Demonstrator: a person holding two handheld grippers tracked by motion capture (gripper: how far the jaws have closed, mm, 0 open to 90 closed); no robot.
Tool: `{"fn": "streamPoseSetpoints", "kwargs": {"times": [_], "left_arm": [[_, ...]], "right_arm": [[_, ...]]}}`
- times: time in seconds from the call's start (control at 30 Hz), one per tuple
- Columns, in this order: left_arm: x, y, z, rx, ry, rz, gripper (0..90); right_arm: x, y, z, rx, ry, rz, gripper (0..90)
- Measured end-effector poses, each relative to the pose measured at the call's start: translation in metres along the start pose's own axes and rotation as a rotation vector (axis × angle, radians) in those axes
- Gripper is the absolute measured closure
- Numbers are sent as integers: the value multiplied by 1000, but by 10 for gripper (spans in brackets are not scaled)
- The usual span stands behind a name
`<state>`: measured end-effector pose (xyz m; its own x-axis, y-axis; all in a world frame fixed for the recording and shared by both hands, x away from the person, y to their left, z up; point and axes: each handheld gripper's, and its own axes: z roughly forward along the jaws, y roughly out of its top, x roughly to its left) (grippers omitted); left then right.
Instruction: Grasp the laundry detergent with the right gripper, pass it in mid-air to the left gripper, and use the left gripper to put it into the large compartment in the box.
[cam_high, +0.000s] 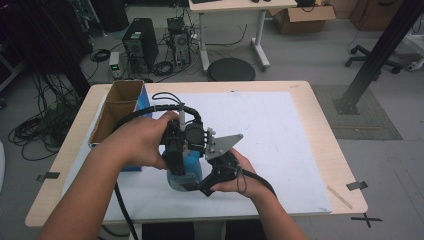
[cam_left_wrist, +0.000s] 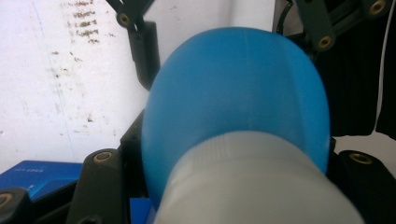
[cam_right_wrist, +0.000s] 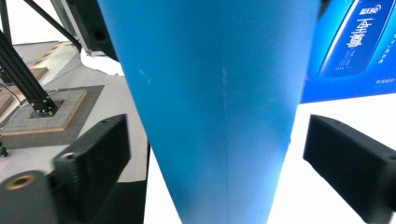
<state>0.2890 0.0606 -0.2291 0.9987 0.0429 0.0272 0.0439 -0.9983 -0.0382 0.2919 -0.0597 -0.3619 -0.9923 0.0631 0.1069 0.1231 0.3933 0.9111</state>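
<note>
Both grippers meet at the blue bottle (cam_high: 184, 167) near the table's (cam_high: 300, 95) front edge. Left gripper (cam_high: 176, 150) clamps its white-capped neck from above; right gripper (cam_high: 212, 180) straddles the upright body, jaws apart, not touching.

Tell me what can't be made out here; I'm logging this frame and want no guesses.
- Blue bottle: high view, mostly hidden by both hands and grippers.
- Bottle's white cap: left gripper view, blurred, cut by the bottom edge.
- Right gripper grip: gaps beside the bottle; contact unclear.
- Blue box: print too small.
</note>
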Motion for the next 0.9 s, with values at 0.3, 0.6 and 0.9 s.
{"fn": "streamPoseSetpoints", "kwargs": {"times": [0.3, 0.6, 0.9], "left_arm": [[3, 1, -5, 3, 8, -32, 391], [19, -13, -20, 18, -18, -208, 390], [43, -42, -52, -34, -11, -492, 390]], "right_arm": [[1, 0, -16, 5, 15, -10, 4], [-2, -6, -73, 48, -74, -13, 4], [-10, -9, -130, 184, -217, 2, 7]]}}
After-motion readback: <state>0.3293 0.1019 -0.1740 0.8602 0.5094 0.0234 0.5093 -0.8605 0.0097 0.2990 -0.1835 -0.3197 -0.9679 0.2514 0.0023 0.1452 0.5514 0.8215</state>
